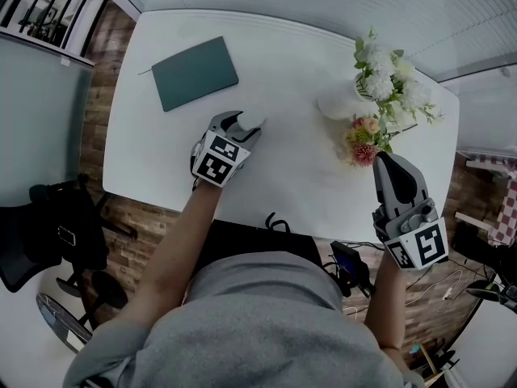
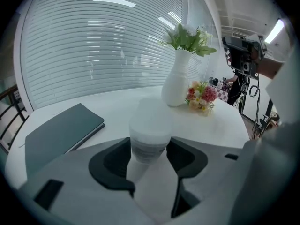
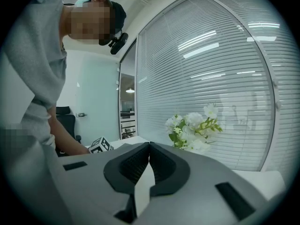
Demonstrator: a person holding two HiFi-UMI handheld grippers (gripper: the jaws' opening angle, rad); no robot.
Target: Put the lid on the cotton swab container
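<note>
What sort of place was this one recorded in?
Probably an office or meeting room: a white table with a dark notebook, slatted window blinds behind it, and a black office chair nearby.

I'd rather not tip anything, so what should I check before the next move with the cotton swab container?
1. Left gripper gripping cotton swab container: ok, jaws against its sides.
2. Lid seated: cannot tell, top looks capped.
3. Right gripper free: ok, shut and empty.
4. Vase apart from container: ok.
5. Notebook apart from container: ok.
</note>
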